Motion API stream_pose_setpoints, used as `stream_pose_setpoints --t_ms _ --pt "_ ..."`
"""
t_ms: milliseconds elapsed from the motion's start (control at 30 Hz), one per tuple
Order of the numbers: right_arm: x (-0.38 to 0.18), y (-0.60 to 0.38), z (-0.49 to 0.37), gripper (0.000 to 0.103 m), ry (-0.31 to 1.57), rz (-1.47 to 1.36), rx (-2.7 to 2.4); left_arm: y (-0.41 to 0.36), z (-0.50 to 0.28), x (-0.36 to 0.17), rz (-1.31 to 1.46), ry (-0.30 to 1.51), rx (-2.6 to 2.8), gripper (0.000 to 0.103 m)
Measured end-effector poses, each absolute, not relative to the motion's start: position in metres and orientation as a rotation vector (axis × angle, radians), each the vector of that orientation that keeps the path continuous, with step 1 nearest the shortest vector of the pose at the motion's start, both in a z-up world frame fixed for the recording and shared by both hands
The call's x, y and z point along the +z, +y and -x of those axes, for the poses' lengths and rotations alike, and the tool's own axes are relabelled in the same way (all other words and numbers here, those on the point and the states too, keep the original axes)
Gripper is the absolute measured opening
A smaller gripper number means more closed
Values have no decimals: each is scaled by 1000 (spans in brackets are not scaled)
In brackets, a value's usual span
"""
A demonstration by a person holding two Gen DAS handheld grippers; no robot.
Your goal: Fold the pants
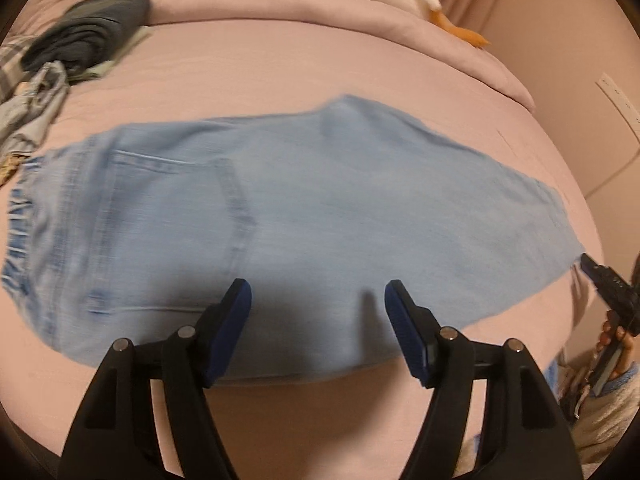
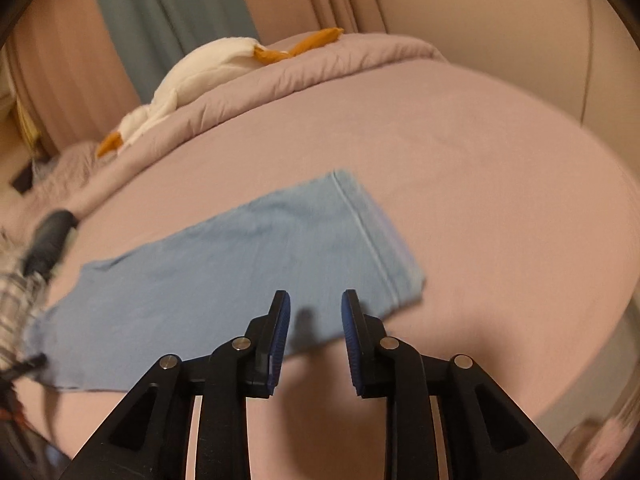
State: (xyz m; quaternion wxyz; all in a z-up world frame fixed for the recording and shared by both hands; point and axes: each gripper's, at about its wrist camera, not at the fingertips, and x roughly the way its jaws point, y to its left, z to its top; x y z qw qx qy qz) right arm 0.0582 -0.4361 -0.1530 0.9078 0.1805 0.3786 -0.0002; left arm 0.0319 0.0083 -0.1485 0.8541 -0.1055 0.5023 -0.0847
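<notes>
Light blue denim pants lie flat on the pink bed, folded lengthwise, waistband at the left and leg hems at the right. My left gripper is open and empty, hovering over the near edge of the pants at mid-length. In the right wrist view the leg end of the pants lies ahead, hem at the right. My right gripper is open and empty, just above the near edge close to the hem. It also shows at the right edge of the left wrist view.
A dark folded garment and a crumpled pile of clothes lie at the far left. A white plush goose rests on the rolled pink duvet at the back. The bed edge and wall are at the right.
</notes>
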Motion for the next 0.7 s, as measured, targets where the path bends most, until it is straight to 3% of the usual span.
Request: stream_pose_setpoints --t_ms 167,567,600,633,667,700 --pt "-172 -446 -29 33 796 -528 17 -14 -34 -149 229 1071 -241 70" --pt "-177 -485 -34 33 650 -762 -38 -43 -51 -152 175 1114 -206 70" --pt "-178 -486 -37 33 660 -753 -38 -44 -53 -153 175 1115 -202 70" --pt "-177 -484 -42 21 666 -728 -43 -45 -54 -154 174 1115 -196 70" --pt "-175 -481 -45 16 670 -695 -40 -47 -57 -154 172 1116 -189 70" --pt "-171 -478 -48 16 685 -648 -51 -48 -59 -155 171 1116 -184 71"
